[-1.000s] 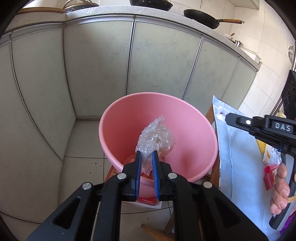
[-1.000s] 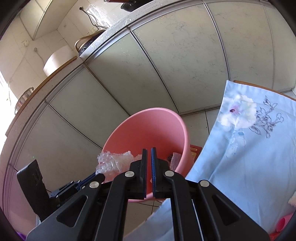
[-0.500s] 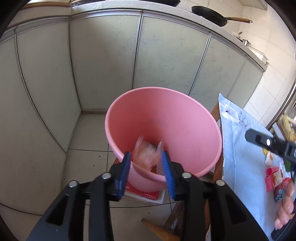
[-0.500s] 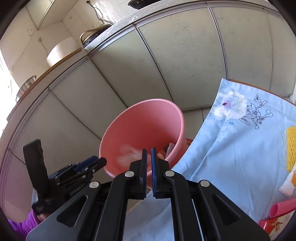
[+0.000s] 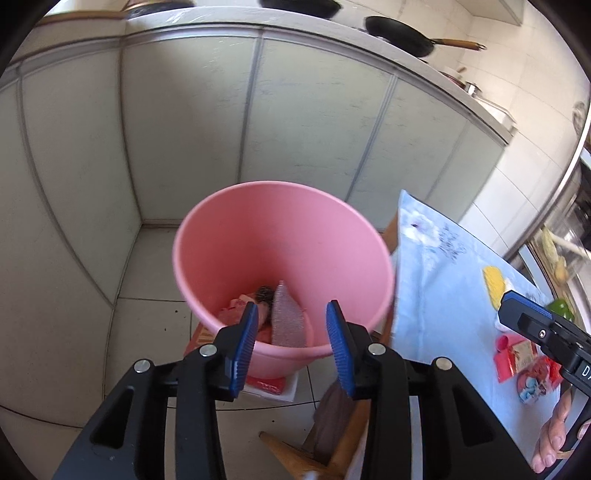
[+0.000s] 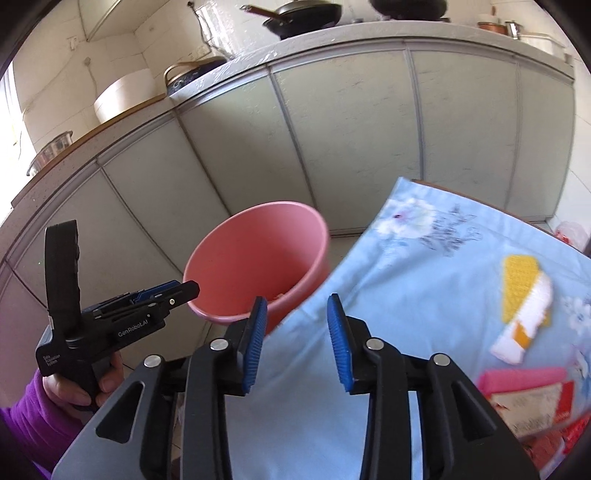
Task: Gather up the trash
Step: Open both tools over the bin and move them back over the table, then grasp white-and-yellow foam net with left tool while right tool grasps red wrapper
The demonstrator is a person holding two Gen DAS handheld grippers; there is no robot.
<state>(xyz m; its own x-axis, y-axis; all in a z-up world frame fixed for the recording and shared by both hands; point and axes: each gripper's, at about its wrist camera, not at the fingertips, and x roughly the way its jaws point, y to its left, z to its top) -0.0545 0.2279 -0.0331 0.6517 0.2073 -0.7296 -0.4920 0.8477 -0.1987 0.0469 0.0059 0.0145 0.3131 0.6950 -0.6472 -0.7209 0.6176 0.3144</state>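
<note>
Several pieces of trash already sit at the bottom of the pink bucket [image 5: 284, 243]: a clear bubbly plastic wrap [image 5: 288, 321] standing on edge, pinkish wrappers [image 5: 236, 314] and a dark clump beside them, exact items hard to tell through the blur. The bucket stands on the floor tiles against the pale cabinet doors [image 5: 184, 129], right at the edge of the cloth-covered counter [image 6: 388, 302], likely placed there so both hands can drop things in with a short reach. The left gripper [image 5: 290, 339] hangs over the near rim, jaws spread wide and holding nothing, aimed down into the bucket, which fits a drop just made. The right gripper [image 6: 297, 332] is over the blue floral cloth, jaws also wide apart and empty, pointed toward the bucket edge; judged as readying for the next pickup. More trash waits on the cloth: a yellow and white wrapper [image 6: 524, 295], a pink tube-like piece [image 6: 521, 380], and red printed packets [image 6: 532, 410] near the lower right, all well apart from the bucket. These look light and crinkly, so a pinch on an edge should do, though thin film may slip. Pans [image 5: 399, 33] sit on the worktop above the cabinets, not involved.
</note>
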